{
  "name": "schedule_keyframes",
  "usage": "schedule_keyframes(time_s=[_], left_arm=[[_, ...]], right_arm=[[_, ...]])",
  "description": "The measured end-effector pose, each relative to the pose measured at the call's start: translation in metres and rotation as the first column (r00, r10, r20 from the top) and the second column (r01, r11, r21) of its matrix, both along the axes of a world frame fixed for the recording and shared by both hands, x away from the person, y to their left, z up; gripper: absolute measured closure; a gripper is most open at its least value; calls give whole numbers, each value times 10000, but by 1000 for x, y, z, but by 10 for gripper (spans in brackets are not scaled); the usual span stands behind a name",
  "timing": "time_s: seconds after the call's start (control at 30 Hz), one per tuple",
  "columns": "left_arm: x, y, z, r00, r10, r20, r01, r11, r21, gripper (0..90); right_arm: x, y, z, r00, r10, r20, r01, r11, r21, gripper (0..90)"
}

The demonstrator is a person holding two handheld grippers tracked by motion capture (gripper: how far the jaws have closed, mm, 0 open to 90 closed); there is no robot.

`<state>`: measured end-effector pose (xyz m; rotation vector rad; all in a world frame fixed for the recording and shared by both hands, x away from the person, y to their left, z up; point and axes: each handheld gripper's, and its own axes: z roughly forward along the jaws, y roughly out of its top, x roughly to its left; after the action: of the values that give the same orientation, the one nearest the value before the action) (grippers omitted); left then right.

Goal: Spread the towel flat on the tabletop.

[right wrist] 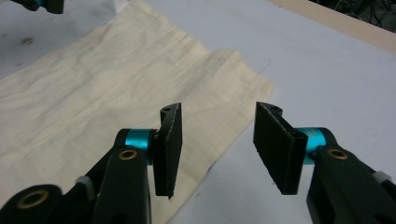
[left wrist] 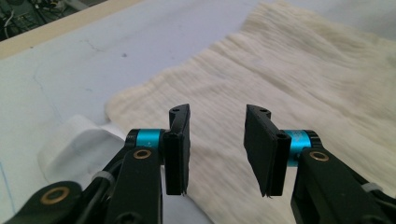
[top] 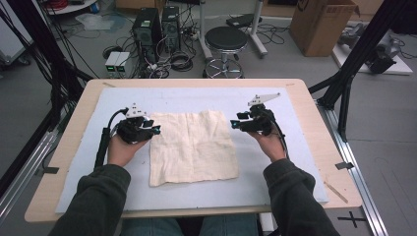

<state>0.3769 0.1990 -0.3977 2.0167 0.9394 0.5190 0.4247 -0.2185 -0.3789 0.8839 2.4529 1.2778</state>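
Observation:
A cream cloth (top: 194,147) lies spread flat on the pale mat (top: 275,167). My left gripper (top: 156,129) is at the cloth's far left corner. In the left gripper view the left gripper (left wrist: 217,114) is open over the ribbed cloth (left wrist: 289,70), with nothing between its jaws. My right gripper (top: 235,123) is at the far right corner. In the right gripper view the right gripper (right wrist: 217,112) is open above the cloth's edge (right wrist: 93,93), and its jaws hold nothing. The left gripper's tip (right wrist: 42,4) shows at the top left of that view.
The mat covers a wooden table (top: 314,113). A whitish scrap (left wrist: 70,144) lies on the mat by the left gripper. Past the far edge stand a stool (top: 225,39), computer towers (top: 147,29) and a cardboard box (top: 322,24) on the floor.

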Motion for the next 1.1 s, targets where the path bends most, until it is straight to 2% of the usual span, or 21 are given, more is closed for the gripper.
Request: schedule_keyframes(time_s=[0.1, 0.17, 0.23, 0.3, 0.47, 0.53, 0.6, 0.7, 0.83, 1.1], left_arm=[[-18, 0, -2, 9996, -268, 71, 269, 9996, -61, 603], [-29, 1, -4, 9991, -415, 123, 416, 9991, -85, 602], [-40, 2, -5, 9985, -511, 207, 516, 9984, -234, 591], [-51, 2, -5, 9977, -631, 244, 636, 9977, -230, 584], [-76, 3, -11, 9941, -1065, 193, 1069, 9940, -234, 557], [-83, 3, -14, 9930, -1163, 188, 1169, 9925, -365, 545], [-89, 4, -18, 9921, -1250, 130, 1254, 9913, -396, 539], [-96, 4, -22, 9906, -1362, -118, 1356, 9899, -419, 524], [-102, 3, -28, 9865, -1594, -384, 1582, 9868, -343, 507], [-107, -5, -39, 9731, -2149, -832, 2172, 9759, 206, 533]], right_arm=[[-14, 4, 0, 9960, 670, -588, -689, 9972, -308, 477], [-24, 8, 2, 9936, 973, -572, -999, 9941, -431, 480], [-38, 11, 1, 9937, 1118, 18, -1117, 9933, -301, 501], [-46, 13, -3, 9919, 1248, -223, -1257, 9910, -458, 490], [-69, 12, -14, 9888, 1481, -196, -1490, 9872, -577, 483], [-76, 11, -20, 9884, 1499, -252, -1512, 9867, -604, 476], [-82, 10, -24, 9885, 1503, -146, -1510, 9863, -669, 462], [-89, 9, -30, 9875, 1553, -260, -1565, 9862, -548, 452], [-97, 11, -36, 9844, 1725, -331, -1745, 9820, -721, 443], [-103, 12, -48, 9793, 1929, -607, -1987, 9736, -1123, 503]])
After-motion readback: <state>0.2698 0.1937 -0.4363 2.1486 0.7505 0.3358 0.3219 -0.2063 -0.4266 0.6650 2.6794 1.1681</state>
